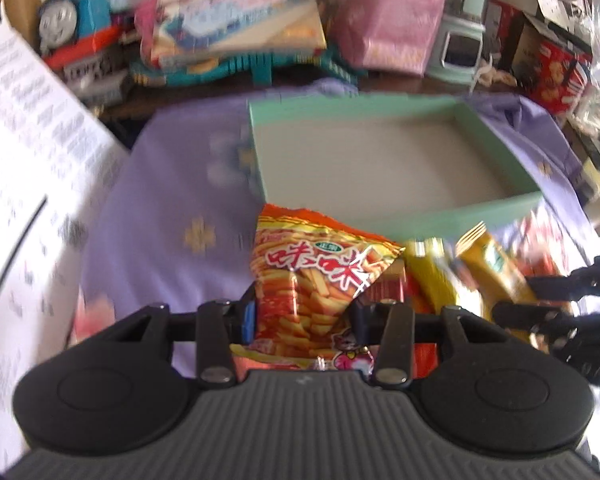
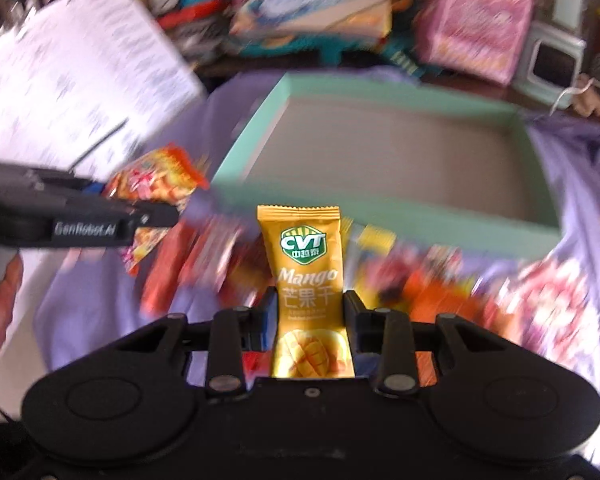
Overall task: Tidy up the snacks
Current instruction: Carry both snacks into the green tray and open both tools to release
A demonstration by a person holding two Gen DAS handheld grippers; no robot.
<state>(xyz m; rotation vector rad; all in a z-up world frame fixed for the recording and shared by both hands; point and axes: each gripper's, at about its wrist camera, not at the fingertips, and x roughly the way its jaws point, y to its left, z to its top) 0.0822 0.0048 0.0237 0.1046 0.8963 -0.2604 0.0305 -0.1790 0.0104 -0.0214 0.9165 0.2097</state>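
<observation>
Mint-green cardboard box (image 1: 396, 216) sits open on the lilac cloth (image 1: 172, 208) ahead of both my grippers; its grey floor shows nothing lying in it, though its near wall hides the closest strip of floor in both views.

My left gripper (image 1: 300, 312) is clamped on an orange chip packet (image 1: 312, 276) with red Chinese lettering, the fingers pressed in on its lower half so the bag stands up between them, lifted just short of the box's near left corner. My right gripper (image 2: 310, 312) is closed on a yellow mango packet (image 2: 306, 280), held upright, the "CVT Mango" print facing the camera, in front of the box's near wall.

Under and beside both tools lies a pile of other snacks (image 2: 420, 280), red, orange and yellow wrappers touching one another on the cloth just before the box. They are smeared by blur, so I cannot tell them apart or count them.

From the right wrist view my left gripper (image 2: 152, 216) shows at the left edge, cut off by the frame, with my hand (image 2: 0, 304) behind it. Far clutter beyond the box is too blurred to read.
</observation>
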